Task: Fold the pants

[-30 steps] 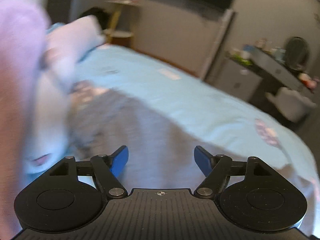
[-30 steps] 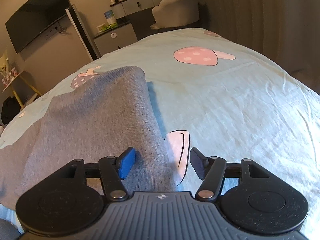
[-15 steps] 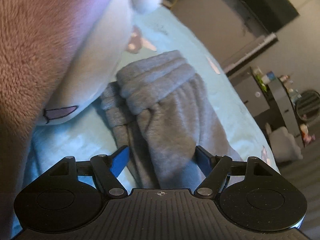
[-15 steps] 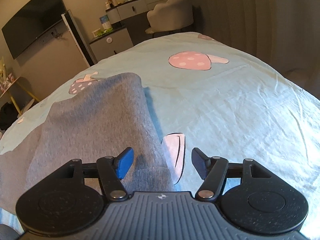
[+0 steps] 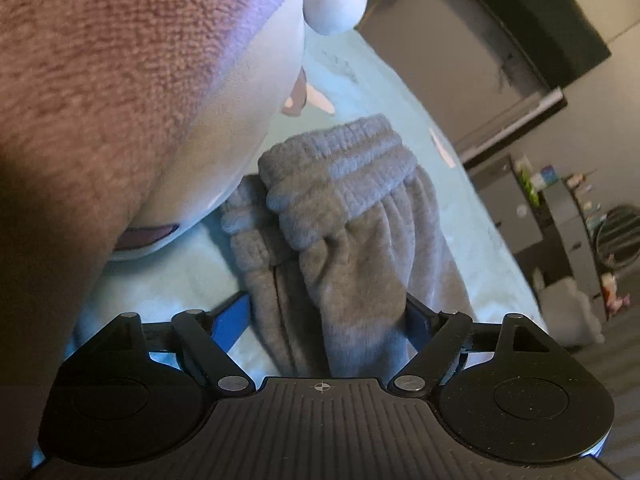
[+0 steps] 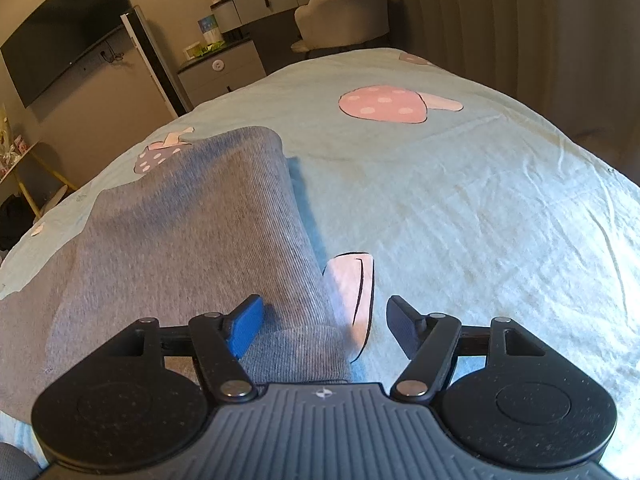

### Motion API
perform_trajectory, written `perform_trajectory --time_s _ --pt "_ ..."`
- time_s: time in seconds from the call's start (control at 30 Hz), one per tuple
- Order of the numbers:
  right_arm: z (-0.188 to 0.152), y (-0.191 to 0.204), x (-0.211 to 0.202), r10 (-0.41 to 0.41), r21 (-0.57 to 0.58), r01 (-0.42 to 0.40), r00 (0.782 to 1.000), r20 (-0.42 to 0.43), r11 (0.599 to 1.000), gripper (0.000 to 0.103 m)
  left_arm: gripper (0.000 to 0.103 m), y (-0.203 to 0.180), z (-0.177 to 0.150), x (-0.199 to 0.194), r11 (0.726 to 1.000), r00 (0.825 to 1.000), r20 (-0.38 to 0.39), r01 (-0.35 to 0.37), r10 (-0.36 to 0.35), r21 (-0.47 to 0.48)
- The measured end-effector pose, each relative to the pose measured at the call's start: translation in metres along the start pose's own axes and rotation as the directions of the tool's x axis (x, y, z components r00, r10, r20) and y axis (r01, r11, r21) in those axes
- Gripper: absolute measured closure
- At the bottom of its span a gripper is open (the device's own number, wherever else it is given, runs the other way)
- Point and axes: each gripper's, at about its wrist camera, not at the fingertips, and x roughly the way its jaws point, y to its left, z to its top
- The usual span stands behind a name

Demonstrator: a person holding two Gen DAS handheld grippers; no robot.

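Note:
Grey sweatpants lie on a light blue bed sheet. In the left wrist view their bunched elastic waistband (image 5: 336,176) faces me and the cloth runs down between the open jaws of my left gripper (image 5: 324,320); the right finger is partly hidden behind the cloth. In the right wrist view a flat grey pant leg (image 6: 192,232) stretches away to the left, its ribbed cuff (image 6: 304,352) lying between the open jaws of my right gripper (image 6: 324,320). The right gripper's blue left pad (image 6: 245,328) rests over the cloth. Neither gripper is closed on the pants.
A large pink and white plush toy (image 5: 132,92) fills the left of the left wrist view, close to the waistband. The sheet (image 6: 460,208) has mushroom prints (image 6: 384,102). A dresser and chair (image 6: 344,12) stand beyond the bed's far end, with a TV (image 6: 60,56) on the wall.
The left gripper has swung from looking across the bed down onto the waistband and moved closer, so cloth now lies between its jaws. The right gripper has edged slightly forward over the cuff.

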Motion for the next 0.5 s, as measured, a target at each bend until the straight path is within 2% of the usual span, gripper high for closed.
perform_trajectory --time_s 0.07,0.13,0.17,0.2,0.23,0.37,0.4,0.43,0.5 --pt "0.000 0.000 0.000 -0.001 -0.001 0.001 1.000 0.000 1.000 0.034 0.028 0.000 0.001 0.002 1.000 1.000 0.028 0.000 0.000 -0.005" --pt "0.000 0.000 -0.001 -0.001 -0.003 0.001 1.000 0.001 1.000 0.034 0.050 -0.002 0.000 0.005 0.999 0.999 0.035 -0.021 0.020 0.026" --pt "0.000 0.000 -0.001 -0.002 -0.003 0.002 1.000 0.002 1.000 0.034 0.057 -0.003 -0.001 0.004 0.999 0.999 0.036 -0.028 0.027 0.039" --pt "-0.001 0.000 -0.001 -0.002 -0.003 0.002 1.000 0.002 1.000 0.034 0.070 -0.004 -0.002 0.002 0.999 0.999 0.031 -0.017 0.016 0.044" --pt "-0.001 0.000 -0.001 -0.003 -0.003 0.003 1.000 0.002 1.000 0.034 0.074 -0.005 -0.003 -0.004 0.999 0.999 0.033 0.005 -0.006 0.043" --pt "-0.001 0.000 0.000 -0.006 -0.003 0.006 1.000 -0.001 1.000 0.034 0.074 -0.005 -0.001 -0.017 0.990 0.988 0.080 0.129 -0.133 0.054" --pt "0.000 0.001 0.000 -0.006 -0.005 0.006 1.000 0.000 1.000 0.034 0.066 -0.004 0.000 -0.014 0.991 0.989 0.077 0.126 -0.129 0.045" --pt "0.000 0.001 0.000 -0.007 -0.007 0.007 1.000 0.000 1.000 0.034 0.053 -0.002 0.000 -0.008 0.994 0.991 0.069 0.109 -0.111 0.033" --pt "0.000 0.001 0.000 -0.007 -0.010 0.007 1.000 0.001 1.000 0.034 0.046 0.000 0.000 0.004 0.998 0.997 0.046 0.065 -0.065 0.013"
